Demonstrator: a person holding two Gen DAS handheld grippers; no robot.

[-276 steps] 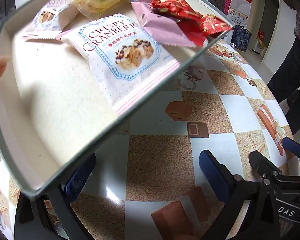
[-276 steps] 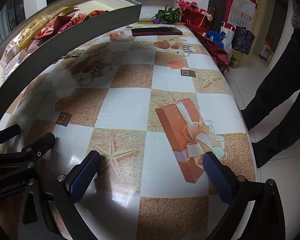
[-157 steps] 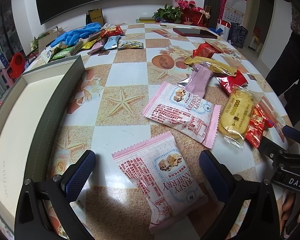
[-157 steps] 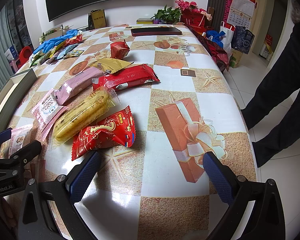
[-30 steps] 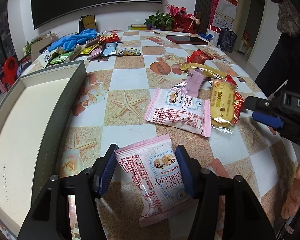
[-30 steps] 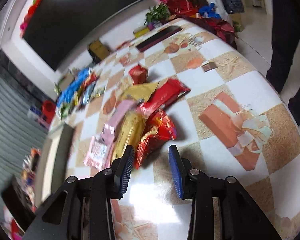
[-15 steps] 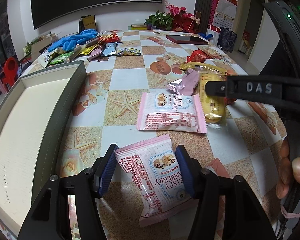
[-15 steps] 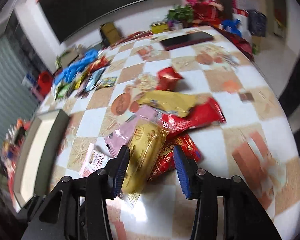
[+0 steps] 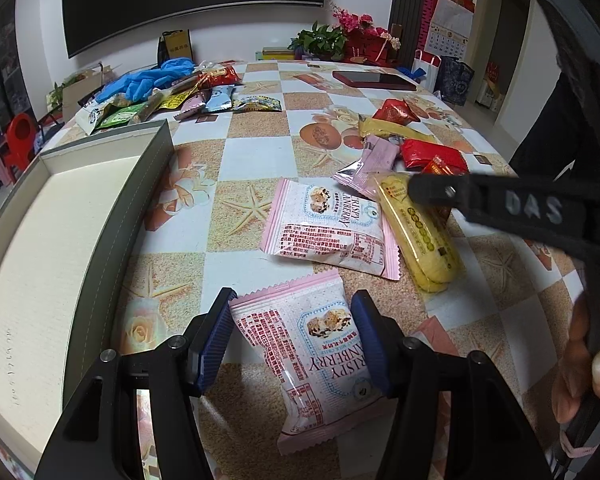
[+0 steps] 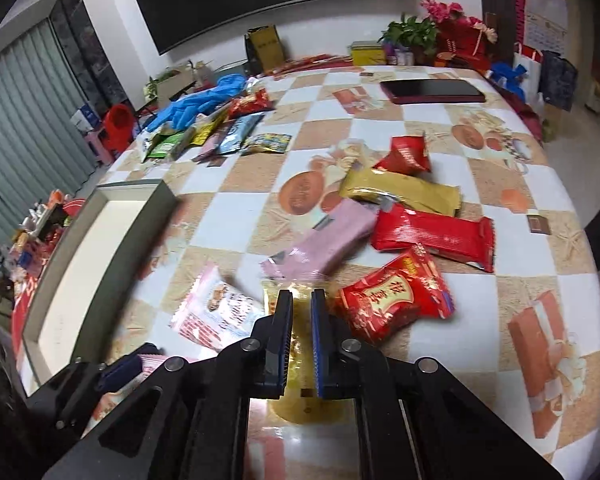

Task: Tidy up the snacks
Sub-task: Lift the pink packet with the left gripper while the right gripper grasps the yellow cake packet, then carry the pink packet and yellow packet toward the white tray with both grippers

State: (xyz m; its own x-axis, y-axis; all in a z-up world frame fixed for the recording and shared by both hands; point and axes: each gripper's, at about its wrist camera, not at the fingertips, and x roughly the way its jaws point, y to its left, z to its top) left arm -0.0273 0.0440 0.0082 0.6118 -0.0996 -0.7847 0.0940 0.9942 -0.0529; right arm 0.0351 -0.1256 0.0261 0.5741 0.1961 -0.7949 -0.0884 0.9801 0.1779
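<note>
A pink Crispy Cranberry pack [image 9: 312, 352] lies on the table at the near edge, and my left gripper [image 9: 292, 336] is shut on it, one blue pad against each side. My right gripper [image 10: 300, 336] points down at the yellow biscuit pack [image 10: 269, 300], its jaws closing to a narrow gap that pinches the wrapper. In the left wrist view its black body [image 9: 500, 204] crosses above that yellow pack [image 9: 420, 232]. A second pink cranberry pack [image 9: 328, 228] lies flat beside it. The grey box [image 9: 148, 184] with a white inside stands at the left.
A mauve bar [image 10: 328, 240], a gold pack [image 10: 400, 190] and three red packs, such as [image 10: 432, 236], lie beyond the yellow one. More snacks and blue gloves [image 9: 152, 80] are piled at the far left. A dark red phone [image 9: 374, 80] lies at the back. A hand [image 9: 596, 368] grips the right tool.
My right gripper swung left over the snack pile, rolled, and shut on the yellow pack. The second pink pack shifted and turned a little. My left gripper kept still on its pack.
</note>
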